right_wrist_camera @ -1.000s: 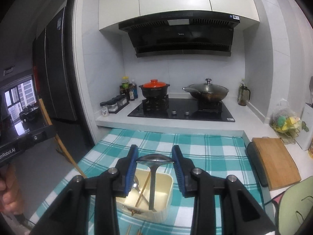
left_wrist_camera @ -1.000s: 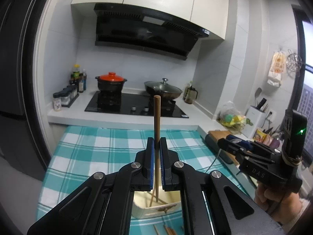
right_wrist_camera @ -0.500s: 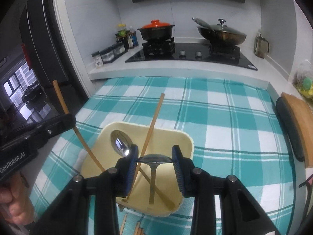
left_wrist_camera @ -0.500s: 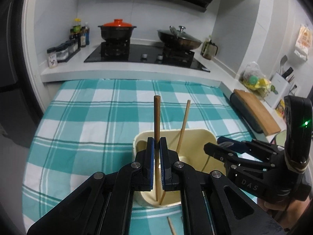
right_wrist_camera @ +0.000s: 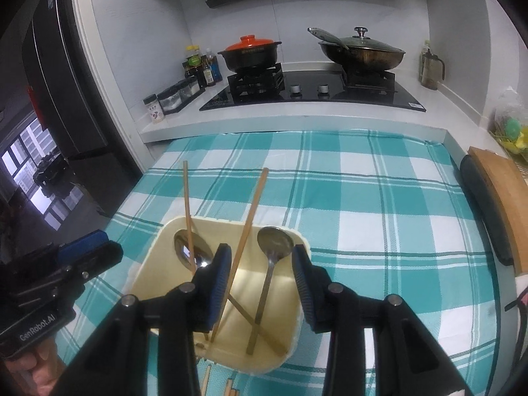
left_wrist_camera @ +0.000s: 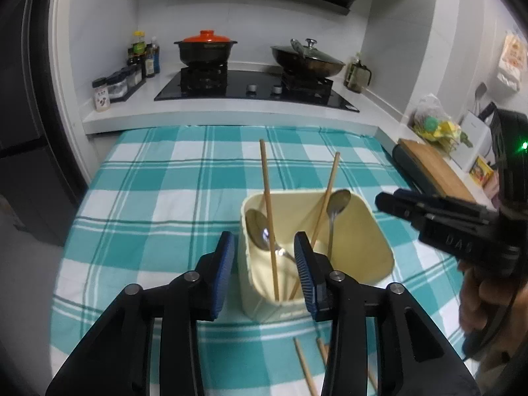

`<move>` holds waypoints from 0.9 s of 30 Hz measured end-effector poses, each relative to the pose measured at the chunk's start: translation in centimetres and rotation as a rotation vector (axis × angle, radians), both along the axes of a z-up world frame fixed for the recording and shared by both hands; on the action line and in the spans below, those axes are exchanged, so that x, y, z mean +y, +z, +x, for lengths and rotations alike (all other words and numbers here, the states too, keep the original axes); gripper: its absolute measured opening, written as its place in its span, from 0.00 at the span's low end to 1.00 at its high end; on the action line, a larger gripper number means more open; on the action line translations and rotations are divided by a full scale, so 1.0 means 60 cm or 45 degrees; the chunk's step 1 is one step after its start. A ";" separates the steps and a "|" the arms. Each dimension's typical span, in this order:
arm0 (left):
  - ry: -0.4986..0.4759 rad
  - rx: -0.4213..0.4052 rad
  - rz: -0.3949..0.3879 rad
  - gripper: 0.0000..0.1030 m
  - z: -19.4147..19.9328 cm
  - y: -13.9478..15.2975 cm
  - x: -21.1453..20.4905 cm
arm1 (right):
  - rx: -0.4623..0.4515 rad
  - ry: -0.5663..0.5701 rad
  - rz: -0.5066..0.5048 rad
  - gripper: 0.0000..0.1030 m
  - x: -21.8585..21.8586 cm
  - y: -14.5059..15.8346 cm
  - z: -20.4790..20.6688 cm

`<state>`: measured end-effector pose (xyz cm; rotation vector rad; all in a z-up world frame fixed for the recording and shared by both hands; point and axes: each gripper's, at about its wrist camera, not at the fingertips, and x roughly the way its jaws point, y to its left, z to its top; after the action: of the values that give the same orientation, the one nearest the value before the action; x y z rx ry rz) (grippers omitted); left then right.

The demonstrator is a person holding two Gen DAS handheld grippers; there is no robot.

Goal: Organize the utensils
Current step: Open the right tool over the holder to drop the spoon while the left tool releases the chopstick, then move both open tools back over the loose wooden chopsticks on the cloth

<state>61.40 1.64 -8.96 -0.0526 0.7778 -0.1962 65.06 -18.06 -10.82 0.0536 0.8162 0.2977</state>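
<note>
A cream utensil holder (left_wrist_camera: 379,231) (right_wrist_camera: 158,260) stands on the teal checked cloth. Inside lean two wooden chopsticks (left_wrist_camera: 269,211) (right_wrist_camera: 249,217) and two metal spoons (left_wrist_camera: 333,211) (right_wrist_camera: 272,264). My left gripper (left_wrist_camera: 264,257) is open and empty just above the holder's near left side. My right gripper (right_wrist_camera: 260,280) is open and empty over the holder; it also shows at the right of the left wrist view (left_wrist_camera: 429,211). More chopsticks (left_wrist_camera: 305,369) lie on the cloth in front of the holder.
Behind the table a counter carries a hob (right_wrist_camera: 313,92) with an orange-lidded pot (right_wrist_camera: 250,52) and a lidded wok (right_wrist_camera: 363,52). Spice jars (right_wrist_camera: 171,99) stand at the left. A wooden cutting board (right_wrist_camera: 498,191) lies at the right edge.
My left gripper has opened and let its chopstick drop into the holder. My right gripper has opened wider and its spoon now stands in the holder. Both cameras tilted down.
</note>
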 end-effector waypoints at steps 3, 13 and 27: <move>-0.061 0.021 0.072 0.56 -0.075 -0.006 0.011 | -0.026 0.024 -0.016 0.38 -0.012 0.023 -0.044; -0.073 0.158 0.105 0.67 -0.316 -0.108 0.021 | 0.015 0.133 -0.127 0.40 -0.055 -0.024 -0.287; 0.064 0.130 -0.088 0.71 -0.432 -0.165 -0.028 | -0.066 -0.117 -0.117 0.39 -0.071 -0.164 -0.570</move>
<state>35.50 -0.02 -18.84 -0.1479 0.8702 -0.1736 30.84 -22.34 -20.68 -0.0022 0.7727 0.1738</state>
